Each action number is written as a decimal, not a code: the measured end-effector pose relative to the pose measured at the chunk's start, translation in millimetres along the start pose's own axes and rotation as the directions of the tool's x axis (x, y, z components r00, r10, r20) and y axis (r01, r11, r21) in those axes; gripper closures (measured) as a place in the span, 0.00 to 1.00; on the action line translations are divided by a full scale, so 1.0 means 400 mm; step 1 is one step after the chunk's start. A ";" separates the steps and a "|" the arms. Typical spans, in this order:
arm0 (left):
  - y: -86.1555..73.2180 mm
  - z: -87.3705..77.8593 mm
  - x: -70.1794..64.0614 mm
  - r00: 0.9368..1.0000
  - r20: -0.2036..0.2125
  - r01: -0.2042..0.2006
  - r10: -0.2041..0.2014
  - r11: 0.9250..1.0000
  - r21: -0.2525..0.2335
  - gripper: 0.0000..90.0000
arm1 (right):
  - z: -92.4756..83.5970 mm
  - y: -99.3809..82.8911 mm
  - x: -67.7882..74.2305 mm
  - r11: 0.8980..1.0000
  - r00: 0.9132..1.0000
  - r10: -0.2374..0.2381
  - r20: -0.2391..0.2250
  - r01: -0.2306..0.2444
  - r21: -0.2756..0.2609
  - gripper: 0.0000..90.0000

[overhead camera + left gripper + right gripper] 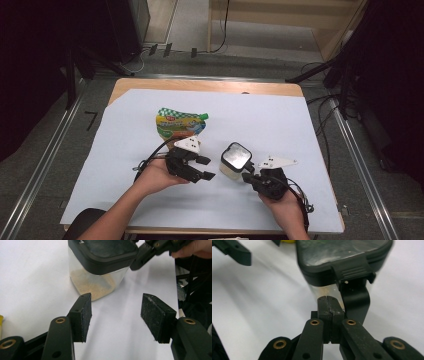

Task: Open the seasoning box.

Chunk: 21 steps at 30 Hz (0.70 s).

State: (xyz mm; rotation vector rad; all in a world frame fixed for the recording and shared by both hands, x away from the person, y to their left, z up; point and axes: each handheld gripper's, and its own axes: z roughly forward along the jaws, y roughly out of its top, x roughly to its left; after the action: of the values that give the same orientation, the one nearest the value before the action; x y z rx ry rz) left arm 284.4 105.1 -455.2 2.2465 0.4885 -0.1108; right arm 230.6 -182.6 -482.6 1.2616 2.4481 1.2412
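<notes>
A clear square jar (235, 160) with a black lid stands on the white sheet, with tan powder at its bottom (96, 287). My left gripper (206, 168) sits just left of it, open, its pads (83, 315) empty and pointing at the jar (100, 270). From the right, my right gripper (248, 176) is shut with nothing between its jaws. Its tips (329, 302) lie against the jar's side just under the lid's clasp (352, 271); whether they touch it I cannot tell. A green and yellow pouch (177, 125) lies flat behind the left gripper.
The white sheet (125, 150) covers most of a wooden table (200, 85). Cables trail from both grippers toward the front edge. Metal rails and floor cables run along both sides of the table.
</notes>
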 end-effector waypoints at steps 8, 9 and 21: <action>0.002 0.006 -0.003 1.000 0.010 -0.006 0.006 1.000 0.001 0.47 | -0.008 -0.001 -0.052 0.999 0.999 0.038 0.029 -0.038 0.012 1.00; 0.002 0.008 -0.003 1.000 0.010 -0.008 0.008 1.000 0.001 0.47 | -0.010 -0.001 -0.057 0.999 0.998 0.044 0.034 -0.044 0.013 1.00; 0.018 0.024 -0.003 1.000 0.010 -0.019 0.019 1.000 -0.018 0.45 | -0.014 0.007 -0.108 0.998 0.996 0.065 0.059 -0.066 0.011 1.00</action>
State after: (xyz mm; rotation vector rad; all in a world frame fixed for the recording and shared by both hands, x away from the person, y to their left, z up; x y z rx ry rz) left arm 286.7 93.2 -456.4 2.2310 0.4603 -0.1079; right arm 257.6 -216.4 -487.5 1.3719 2.3969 1.1876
